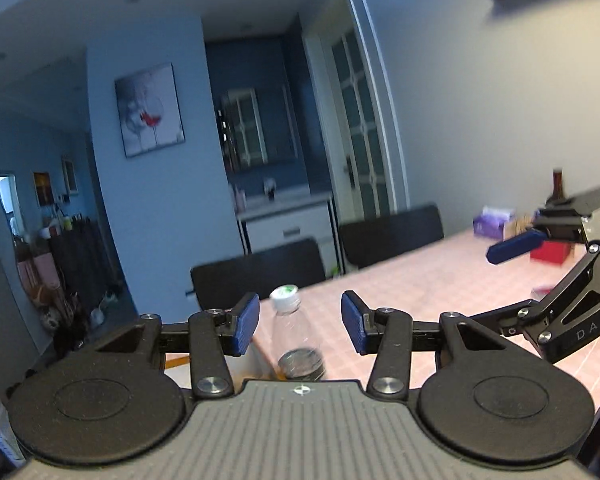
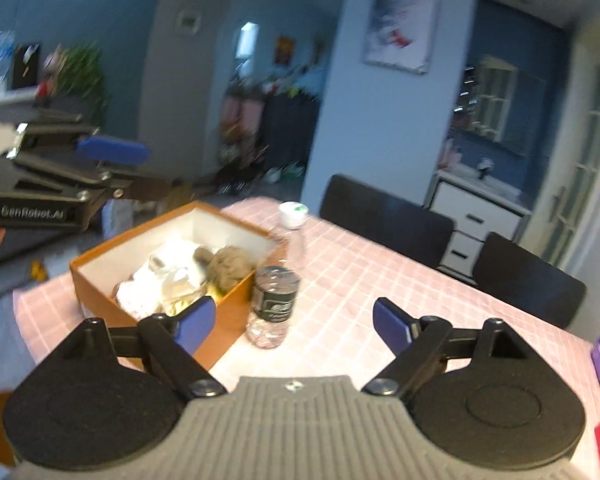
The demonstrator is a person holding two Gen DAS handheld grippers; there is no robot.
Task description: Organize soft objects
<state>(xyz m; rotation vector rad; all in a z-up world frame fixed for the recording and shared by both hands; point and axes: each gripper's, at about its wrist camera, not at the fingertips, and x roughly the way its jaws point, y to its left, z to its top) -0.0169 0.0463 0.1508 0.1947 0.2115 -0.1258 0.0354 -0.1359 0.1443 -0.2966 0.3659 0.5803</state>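
Note:
An orange box [image 2: 100, 280] with white inner walls stands on the pink checked table [image 2: 360, 280]. Inside it lie a white soft bundle [image 2: 168, 276] and a brown fuzzy plush [image 2: 230, 266]. My right gripper [image 2: 296, 326] hovers open just short of the box's near corner, with nothing between its blue pads. My left gripper [image 1: 300, 326] is open and empty too. In the right wrist view it hangs at the upper left, above and left of the box, showing one blue finger [image 2: 112, 150]. The right gripper's blue finger [image 1: 516, 246] shows at the right of the left wrist view.
A clear water bottle [image 2: 276, 300] with a white cap stands against the box's right side, also seen as the bottle [image 1: 296, 332] beyond my left pads. Two black chairs [image 1: 392, 236] line the far table edge. A purple tissue box [image 1: 492, 222] and a red box [image 1: 548, 254] sit far right.

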